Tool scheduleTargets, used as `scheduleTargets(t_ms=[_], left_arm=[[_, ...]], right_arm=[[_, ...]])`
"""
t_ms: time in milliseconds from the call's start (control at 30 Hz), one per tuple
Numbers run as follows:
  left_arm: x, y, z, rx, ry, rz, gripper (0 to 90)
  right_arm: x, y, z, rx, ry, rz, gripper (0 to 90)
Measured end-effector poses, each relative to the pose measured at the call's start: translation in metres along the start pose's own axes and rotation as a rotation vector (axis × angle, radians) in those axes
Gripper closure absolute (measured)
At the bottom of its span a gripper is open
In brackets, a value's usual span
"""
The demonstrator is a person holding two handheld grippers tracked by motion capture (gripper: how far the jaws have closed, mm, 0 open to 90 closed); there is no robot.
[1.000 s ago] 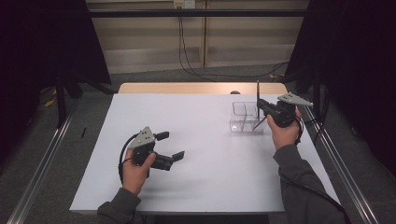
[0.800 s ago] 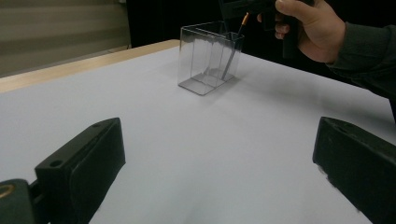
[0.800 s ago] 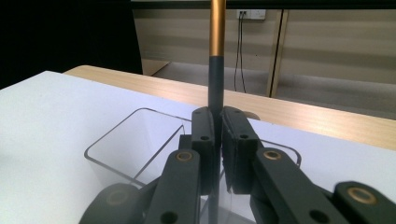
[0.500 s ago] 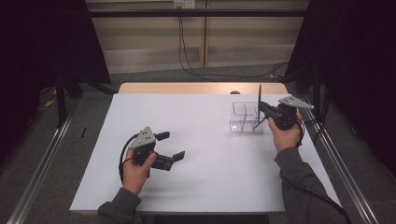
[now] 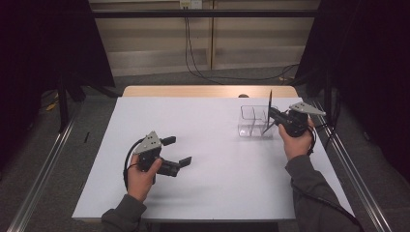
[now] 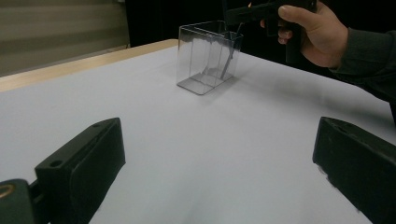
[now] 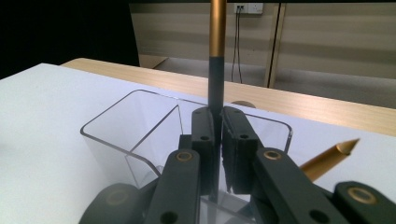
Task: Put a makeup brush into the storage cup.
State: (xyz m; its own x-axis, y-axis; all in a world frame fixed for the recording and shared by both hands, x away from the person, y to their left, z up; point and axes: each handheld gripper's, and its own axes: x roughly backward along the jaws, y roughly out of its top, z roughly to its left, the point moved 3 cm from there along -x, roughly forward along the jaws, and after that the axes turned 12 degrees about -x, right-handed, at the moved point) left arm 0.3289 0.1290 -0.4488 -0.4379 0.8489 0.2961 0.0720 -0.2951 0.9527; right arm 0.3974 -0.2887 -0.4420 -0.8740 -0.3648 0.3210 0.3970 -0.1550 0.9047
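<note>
High view puts a clear plastic box at the right of the frame, standing on the white surface; its inner walls split it into compartments. One thin dark stick leans slantwise inside it, seen through the wall in the left gripper view. The right gripper view shows a gold-tipped stick lying aslant at the lower right, beyond the box's rim.

A bare wooden strip edges the surface at the far side, and beyond it are pale panelled walls with hanging cables and dark curtains on both sides.

The right tongs are closed tight on a pencil, dark below and gold above, its long axis upright over the box. The left tongs gape wide at the lower left, holding nothing, just above the surface.
</note>
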Motion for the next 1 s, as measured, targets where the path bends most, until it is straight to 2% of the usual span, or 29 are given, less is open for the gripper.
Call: scheduleTargets(t_ms=[633, 767, 833, 1000], left_arm=[[0.002, -0.001, 0.001, 0.002, -0.007, -0.006, 2.1], [0.003, -0.002, 0.001, 0.004, 0.007, 0.0, 2.1], [0.003, -0.002, 0.002, -0.005, 0.003, 0.005, 2.1], [0.003, -0.002, 0.002, 0.005, 0.004, 0.001, 2.1]], right_arm=[[-0.001, -0.008, 0.0, -0.01, -0.006, 0.006, 84.0], [-0.001, -0.01, 0.0, -0.014, -0.007, 0.012, 83.9], [-0.001, -0.011, 0.0, -0.009, -0.004, 0.016, 84.0], [0.0, -0.012, -0.001, -0.011, -0.015, 0.018, 83.9]])
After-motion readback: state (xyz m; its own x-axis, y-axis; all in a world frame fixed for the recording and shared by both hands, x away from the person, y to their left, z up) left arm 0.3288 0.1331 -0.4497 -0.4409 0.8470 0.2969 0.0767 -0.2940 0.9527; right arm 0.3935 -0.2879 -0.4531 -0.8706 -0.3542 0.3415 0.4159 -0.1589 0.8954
